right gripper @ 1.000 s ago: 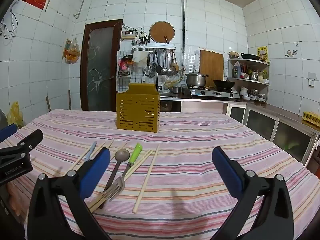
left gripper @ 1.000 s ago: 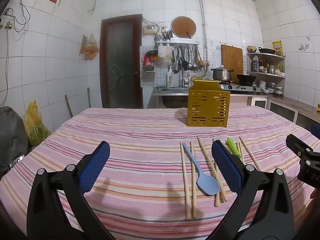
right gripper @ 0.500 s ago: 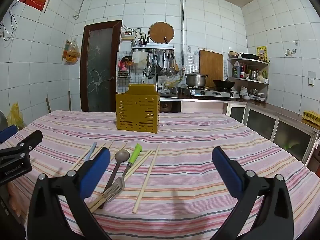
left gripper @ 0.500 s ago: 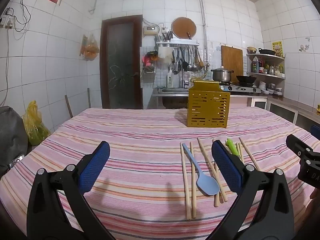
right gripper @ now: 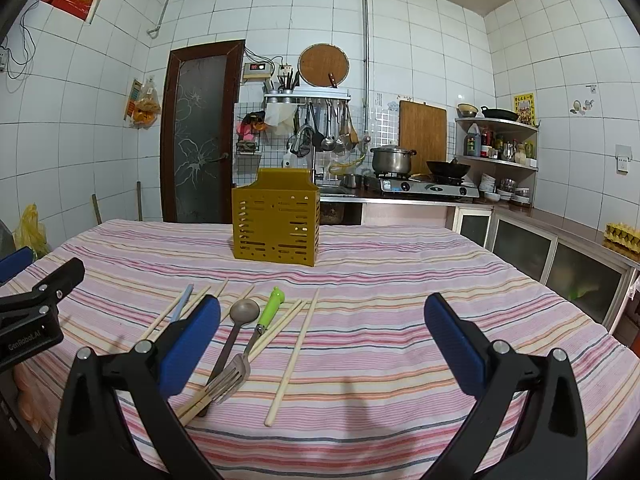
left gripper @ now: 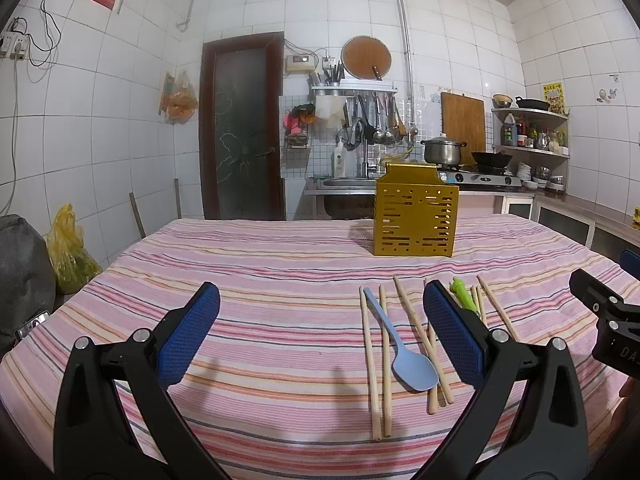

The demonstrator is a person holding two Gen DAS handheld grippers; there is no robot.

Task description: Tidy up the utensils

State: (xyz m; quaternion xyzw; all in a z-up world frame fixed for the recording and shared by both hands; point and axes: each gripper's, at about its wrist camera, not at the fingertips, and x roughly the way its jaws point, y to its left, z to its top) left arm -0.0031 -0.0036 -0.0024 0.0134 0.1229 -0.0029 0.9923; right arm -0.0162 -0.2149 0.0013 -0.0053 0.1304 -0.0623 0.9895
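Utensils (right gripper: 236,344) lie before the yellow slotted holder (right gripper: 276,222), contents unseen.

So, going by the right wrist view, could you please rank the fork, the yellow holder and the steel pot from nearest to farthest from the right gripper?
1. Fork: on the cloth, left of the right gripper.
2. Yellow holder: mid-table, ahead and slightly left.
3. Steel pot: on the stove beyond the table, ahead and right.

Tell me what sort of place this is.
Most likely a home kitchen: a steel pot on a gas stove, ladles hanging from a wall rack, white tiled walls, and a table under a pink striped cloth bearing loose utensils.
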